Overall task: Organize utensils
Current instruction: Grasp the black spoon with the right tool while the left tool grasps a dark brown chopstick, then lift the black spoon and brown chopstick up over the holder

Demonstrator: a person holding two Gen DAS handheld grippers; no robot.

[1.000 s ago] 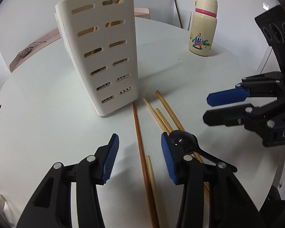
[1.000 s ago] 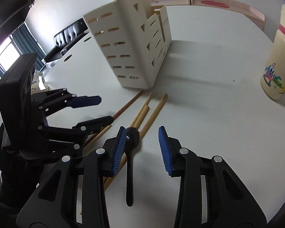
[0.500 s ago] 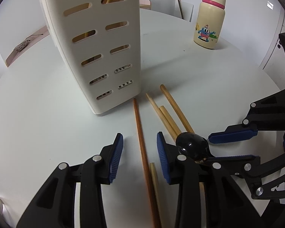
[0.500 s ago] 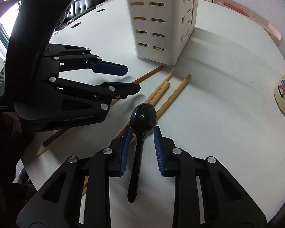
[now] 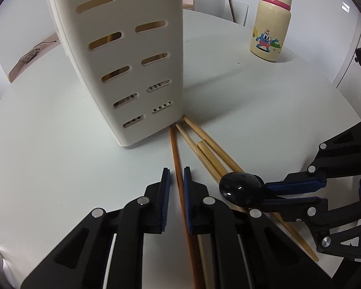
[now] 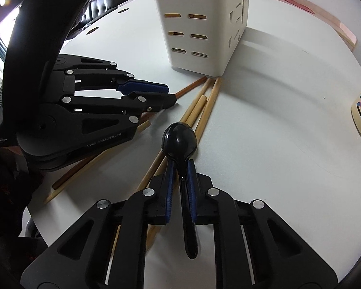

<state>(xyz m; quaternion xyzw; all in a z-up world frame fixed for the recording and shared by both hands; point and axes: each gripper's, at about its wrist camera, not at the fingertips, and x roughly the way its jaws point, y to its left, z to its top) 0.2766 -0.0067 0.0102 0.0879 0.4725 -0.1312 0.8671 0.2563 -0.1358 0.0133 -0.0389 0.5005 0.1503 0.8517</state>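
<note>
A cream slotted utensil holder (image 5: 127, 55) stands on the white table, with sticks inside; it also shows in the right wrist view (image 6: 204, 24). Several wooden chopsticks lie fanned out in front of it (image 5: 204, 149). My left gripper (image 5: 177, 180) is closed around a dark brown chopstick (image 5: 178, 168) on the table, with a small gap still showing beside it. My right gripper (image 6: 180, 168) is shut on the neck of a black spoon (image 6: 179, 142), its bowl pointing forward; the spoon also shows in the left wrist view (image 5: 240, 189).
A cream bottle (image 5: 270, 24) with a pink ring and cartoon print stands at the far right of the round white table (image 5: 60, 168). A wooden bench edge (image 6: 325, 16) and a black sofa (image 6: 103, 2) lie beyond the table.
Both grippers closed: the left narrowed around the brown chopstick, the right shut on the spoon's neck. Both moved closer to the holder.
</note>
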